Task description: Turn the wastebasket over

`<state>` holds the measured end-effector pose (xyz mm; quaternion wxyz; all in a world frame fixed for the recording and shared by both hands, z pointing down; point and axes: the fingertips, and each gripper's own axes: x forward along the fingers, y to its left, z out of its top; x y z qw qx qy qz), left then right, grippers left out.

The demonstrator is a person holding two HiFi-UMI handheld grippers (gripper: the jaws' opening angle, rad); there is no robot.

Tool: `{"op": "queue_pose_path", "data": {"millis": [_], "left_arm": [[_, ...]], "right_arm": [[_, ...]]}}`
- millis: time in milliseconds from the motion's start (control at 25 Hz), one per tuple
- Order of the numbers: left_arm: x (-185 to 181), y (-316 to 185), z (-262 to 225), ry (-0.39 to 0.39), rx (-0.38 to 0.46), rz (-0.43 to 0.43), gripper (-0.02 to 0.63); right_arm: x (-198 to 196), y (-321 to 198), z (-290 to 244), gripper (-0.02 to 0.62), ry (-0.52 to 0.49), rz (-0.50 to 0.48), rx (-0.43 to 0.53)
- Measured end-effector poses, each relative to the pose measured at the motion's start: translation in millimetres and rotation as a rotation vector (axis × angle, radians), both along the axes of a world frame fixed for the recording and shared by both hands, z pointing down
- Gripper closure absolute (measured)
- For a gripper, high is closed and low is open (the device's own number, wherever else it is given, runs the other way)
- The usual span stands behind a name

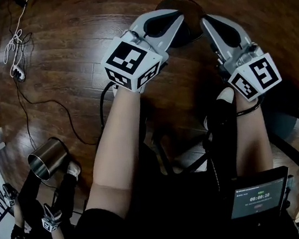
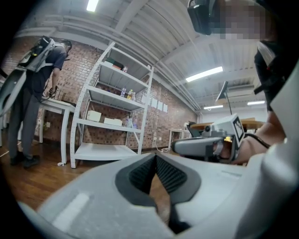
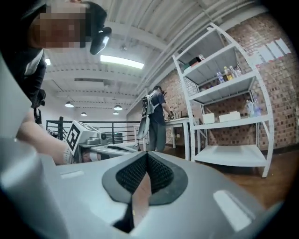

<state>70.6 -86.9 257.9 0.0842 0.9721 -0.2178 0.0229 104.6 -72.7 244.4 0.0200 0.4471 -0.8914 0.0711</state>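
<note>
1. Head view shows the wastebasket as a dark round shape with a thin brownish rim. It stands on the wooden floor, under and just beyond the tips of both grippers. The left one hides part of it, and I cannot tell whether its mouth or its base faces up
2. As a judgement, it looks small and empty, so probably light and stiff-walled. The rim is the place to pinch, with one jaw on each side of the wall. On polished boards it may slide rather than tip, so the second gripper could steady it
3. The left hand-held gripper has its jaws together, and its own view shows the ribbed pads meeting at the tips with nothing between them
4. The right hand-held gripper is likewise closed and empty, apart from the wastebasket
5. A steel cylinder lies on its side well apart at the left, beside another person's shoe
6. For writing, a small screen at the lower right shows a timer reading 00:00:10, and its other lines are too small to read. The cubes carry only black-and-white square markers. The labels on the shelf unit are unreadable, and no brand shows on the wastebasket
</note>
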Motion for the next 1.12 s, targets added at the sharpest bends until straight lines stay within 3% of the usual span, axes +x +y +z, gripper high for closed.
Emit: {"op": "queue_pose_path", "data": {"millis": [160, 440, 600, 760, 1120], "left_arm": [[5, -1, -5, 0.017, 0.019, 0.003, 0.604], [12, -12, 3, 0.008, 0.008, 0.001, 0.604], [8, -9, 8, 0.003, 0.006, -0.006, 0.604], [5, -6, 9, 0.010, 0.001, -0.007, 0.604], [7, -3, 11, 0.004, 0.009, 0.001, 0.604]], "right_arm": [[-6, -14, -6, 0.586, -0.006, -0.053, 0.038], [-2, -30, 0, 0.586, -0.079, -0.036, 0.021], [-19, -23, -2, 0.585, -0.045, -0.084, 0.038], [-10, -7, 3, 0.585, 0.020, -0.105, 0.052], [-11, -5, 15, 0.586, 0.013, -0.120, 0.050]]}}
